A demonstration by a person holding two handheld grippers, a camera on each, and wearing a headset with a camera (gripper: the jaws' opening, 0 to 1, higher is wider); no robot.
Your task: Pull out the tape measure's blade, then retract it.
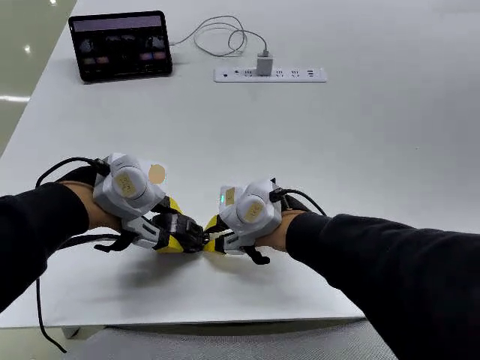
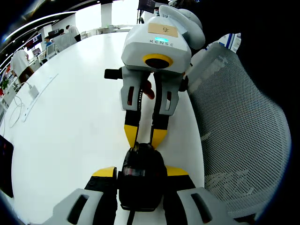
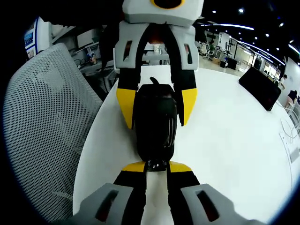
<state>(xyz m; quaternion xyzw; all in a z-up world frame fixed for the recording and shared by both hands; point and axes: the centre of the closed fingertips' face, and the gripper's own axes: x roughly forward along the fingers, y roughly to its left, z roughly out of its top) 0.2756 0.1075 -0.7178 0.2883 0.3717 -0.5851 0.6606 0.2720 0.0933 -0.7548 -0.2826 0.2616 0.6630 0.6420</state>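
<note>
The black tape measure point(image 1: 187, 231) lies just above the white table's front edge, with my left gripper point(image 1: 178, 227) shut on its case. In the left gripper view the case point(image 2: 142, 177) sits between my yellow-tipped fingers point(image 2: 104, 171). My right gripper point(image 1: 210, 237) faces it from the right, shut on the blade's end hook point(image 3: 157, 164) at the case's mouth. In the right gripper view the case point(image 3: 155, 121) stands straight ahead, clamped by the left gripper point(image 3: 156, 105). In the left gripper view the right gripper point(image 2: 145, 139) touches the case's front. No length of blade shows between case and hook.
A tablet point(image 1: 120, 45) stands at the far left of the table point(image 1: 337, 150). A power strip point(image 1: 270, 74) with a charger and a looped cable lies at the far middle. A grey mesh chair point(image 2: 234, 117) stands close to the table's front edge.
</note>
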